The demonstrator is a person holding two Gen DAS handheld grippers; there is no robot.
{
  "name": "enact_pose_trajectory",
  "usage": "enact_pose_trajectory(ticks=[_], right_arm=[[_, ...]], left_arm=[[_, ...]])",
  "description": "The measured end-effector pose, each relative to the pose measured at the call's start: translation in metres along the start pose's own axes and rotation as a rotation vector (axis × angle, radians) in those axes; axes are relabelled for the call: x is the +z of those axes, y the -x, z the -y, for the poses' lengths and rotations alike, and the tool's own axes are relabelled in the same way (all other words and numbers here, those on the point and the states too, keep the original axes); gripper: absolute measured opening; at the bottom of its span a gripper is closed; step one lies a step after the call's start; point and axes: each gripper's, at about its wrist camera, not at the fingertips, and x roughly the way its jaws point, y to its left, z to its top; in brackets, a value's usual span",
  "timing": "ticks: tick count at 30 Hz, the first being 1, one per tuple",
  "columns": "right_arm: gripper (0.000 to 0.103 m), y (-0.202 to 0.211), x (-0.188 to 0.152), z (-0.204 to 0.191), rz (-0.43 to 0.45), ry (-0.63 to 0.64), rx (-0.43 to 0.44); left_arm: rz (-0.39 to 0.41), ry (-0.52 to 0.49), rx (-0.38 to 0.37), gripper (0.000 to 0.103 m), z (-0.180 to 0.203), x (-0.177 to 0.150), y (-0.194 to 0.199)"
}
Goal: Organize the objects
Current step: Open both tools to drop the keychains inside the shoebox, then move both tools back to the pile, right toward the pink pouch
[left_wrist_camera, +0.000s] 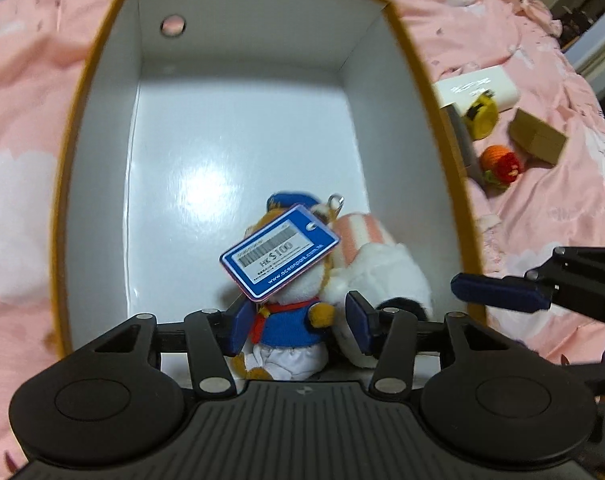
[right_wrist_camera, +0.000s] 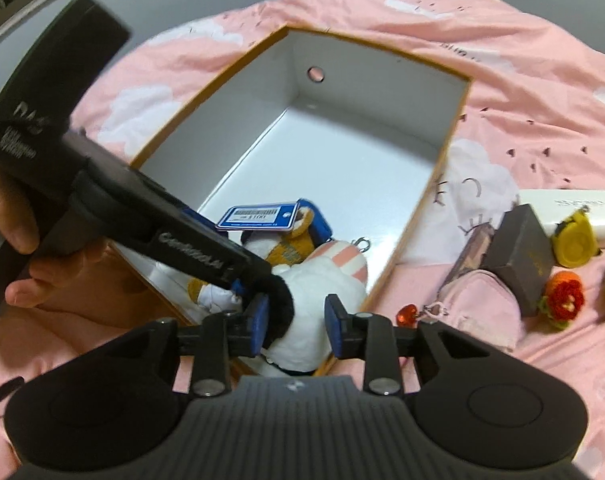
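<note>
Hovering over the box (left_wrist_camera: pixel 102 128) on the bed (left_wrist_camera: pixel 22 80), both grippers have their jaws spread and pinch nothing: the left gripper (left_wrist_camera: pixel 298 320) straddles the tagged bear (left_wrist_camera: pixel 286 316), the right gripper (right_wrist_camera: pixel 296 326) the white plush (right_wrist_camera: pixel 322 292), both toys lying at the box's 6 o'clock end. Judging by that, they were grouped in one corner to leave room. The yellow toy (right_wrist_camera: pixel 574 240), crochet flower (right_wrist_camera: pixel 564 300) and pink pouch (right_wrist_camera: pixel 482 308) wait on the bed at 3 o'clock.

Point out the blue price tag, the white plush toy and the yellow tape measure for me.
blue rectangular price tag (left_wrist_camera: pixel 280 254): left wrist view, middle of its printed face.
white plush toy (right_wrist_camera: pixel 322 284): right wrist view, its white body.
yellow round tape measure (right_wrist_camera: pixel 574 242): right wrist view, its flat side.
</note>
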Motion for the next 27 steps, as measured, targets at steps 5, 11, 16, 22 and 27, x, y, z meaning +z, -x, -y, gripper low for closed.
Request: enact_pose_trajectory(ticks=[5, 11, 16, 22, 27], right_arm=[[0.051, 0.033, -0.01, 0.016, 0.097, -0.093, -0.012], [0.052, 0.061, -0.036, 0.042, 0.169, -0.241, -0.11], [0.052, 0.06, -0.059, 0.064, 0.174, -0.37, -0.176], [0.051, 0.042, -0.07, 0.069, 0.156, -0.409, -0.164], [0.051, 0.012, -0.06, 0.065, 0.128, -0.347, -0.173]], left_arm=[[0.096, -0.093, -0.027, 0.057, 0.021, 0.001, 0.029], [0.182, -0.24, -0.139, 0.057, 0.062, 0.002, 0.046], [0.184, -0.324, -0.193, 0.057, 0.097, 0.006, 0.042], [0.141, -0.333, -0.186, 0.055, 0.121, 0.016, 0.022], [0.118, -0.332, -0.181, 0.053, 0.122, 0.021, 0.012]])
